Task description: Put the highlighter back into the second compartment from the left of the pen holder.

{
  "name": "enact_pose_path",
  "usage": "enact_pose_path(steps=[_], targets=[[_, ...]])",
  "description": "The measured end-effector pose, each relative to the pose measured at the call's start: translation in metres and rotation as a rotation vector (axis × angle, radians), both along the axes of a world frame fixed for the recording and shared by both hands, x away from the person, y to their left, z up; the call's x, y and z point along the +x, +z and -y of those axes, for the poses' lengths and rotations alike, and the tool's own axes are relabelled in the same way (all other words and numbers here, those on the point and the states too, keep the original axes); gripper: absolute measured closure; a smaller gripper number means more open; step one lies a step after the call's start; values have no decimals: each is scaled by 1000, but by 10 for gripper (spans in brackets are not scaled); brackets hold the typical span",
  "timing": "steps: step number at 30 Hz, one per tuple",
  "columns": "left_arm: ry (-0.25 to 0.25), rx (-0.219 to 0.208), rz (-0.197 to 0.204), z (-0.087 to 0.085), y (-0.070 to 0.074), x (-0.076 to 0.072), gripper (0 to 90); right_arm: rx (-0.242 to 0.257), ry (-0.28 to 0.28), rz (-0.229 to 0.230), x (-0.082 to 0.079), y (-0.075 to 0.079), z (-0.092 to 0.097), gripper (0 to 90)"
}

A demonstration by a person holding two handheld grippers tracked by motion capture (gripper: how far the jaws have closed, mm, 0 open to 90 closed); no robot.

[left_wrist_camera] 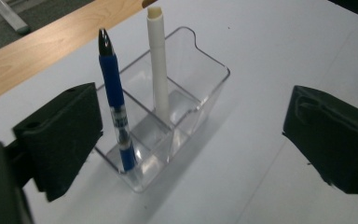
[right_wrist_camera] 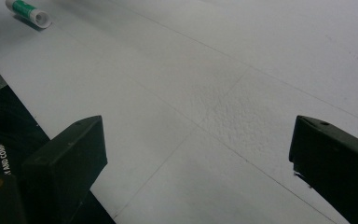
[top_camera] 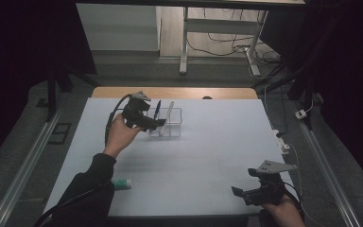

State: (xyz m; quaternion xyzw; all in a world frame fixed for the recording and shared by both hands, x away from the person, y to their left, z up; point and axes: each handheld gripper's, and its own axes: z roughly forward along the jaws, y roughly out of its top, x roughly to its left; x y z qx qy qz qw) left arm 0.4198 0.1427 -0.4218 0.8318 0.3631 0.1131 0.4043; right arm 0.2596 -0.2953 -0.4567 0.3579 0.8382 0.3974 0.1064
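Observation:
A clear plastic holder with two compartments stands on the white table, far left of centre. A blue pen stands upright in its nearer compartment. A white stick leans in the farther one, next to the divider. My left gripper hovers just in front of the holder, open, its pads apart from the pen and the holder. My right gripper is open over bare table at the near right, with nothing between its jaws.
A green and white tube lies on its side near the table's front left edge, beside the person's left sleeve. A wooden strip runs along the table's far edge. Cables and a white socket block hang off the right side.

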Motion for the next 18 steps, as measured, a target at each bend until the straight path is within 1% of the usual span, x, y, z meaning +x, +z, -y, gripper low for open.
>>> enact_pose_path(steps=[2, 5, 10, 12, 13, 14, 18], targets=[[-4, -6, -3, -4, 0, -5, 16, 0, 0, -1, 0, 0, 0, 36], [-11, -4, -1, -9, -1, -13, 0, -1, 0, -1, 0, 0, 0, 36], [-22, -20, -8, -21, -3, -25, 0, -3, 2, -2, 0, 0, -1, 36], [-29, -15, -10, -25, -4, -30, 0, -1, 2, -3, 0, 0, -1, 36], [-33, -9, -7, -26, -4, -32, 0, -3, 1, -3, 0, 0, -1, 36], [-43, -5, 4, -28, -4, -35, 0, -3, 1, -3, 1, 0, -1, 36], [-47, 3, 23, -31, -7, -46, 0, -7, 1, -4, 0, 0, -1, 36]])
